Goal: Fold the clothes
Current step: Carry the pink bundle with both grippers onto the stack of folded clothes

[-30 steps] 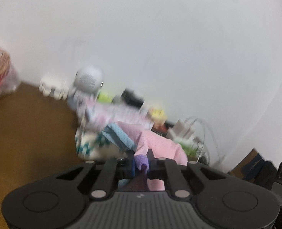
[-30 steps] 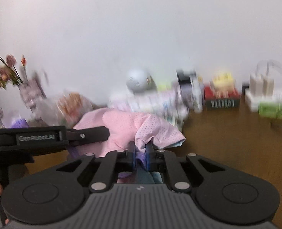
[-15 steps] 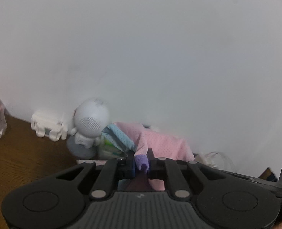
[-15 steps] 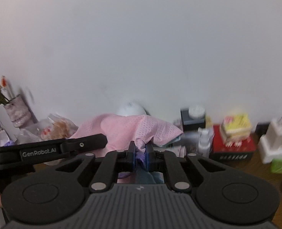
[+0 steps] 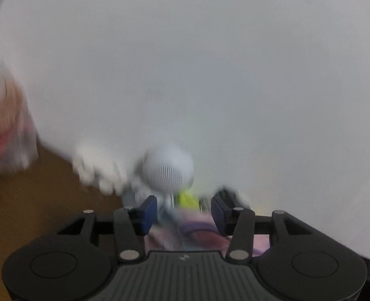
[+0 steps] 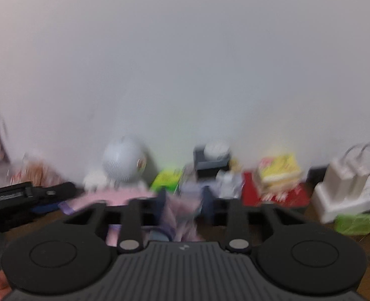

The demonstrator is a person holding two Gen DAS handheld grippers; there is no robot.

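Observation:
Both views are blurred by motion. In the left wrist view my left gripper (image 5: 183,213) has its jaws opening, and the blue pads (image 5: 148,213) stand well apart. The pink and lilac garment (image 5: 197,235) lies low between them, touching neither pad. In the right wrist view my right gripper (image 6: 184,203) is just starting to open. A bunch of the garment (image 6: 182,208) still stands up between its pads and fills the gap. More pink cloth (image 6: 124,197) lies on the table to the left, beside the left gripper's black body (image 6: 14,197).
On the brown wooden table (image 5: 34,213), against the white wall, are a round white speaker figure (image 5: 168,169), a small white toy (image 5: 97,173) and a plastic bag (image 5: 4,135). Further right are a dark box (image 6: 211,160), a red and yellow pack (image 6: 277,175), a white charger (image 6: 345,193) and a green packet (image 6: 355,223).
Both grippers moved towards the wall and the clutter. The left jaws, earlier shut on the purple hem, have come wide apart and the cloth has dropped. The right jaws have parted slightly.

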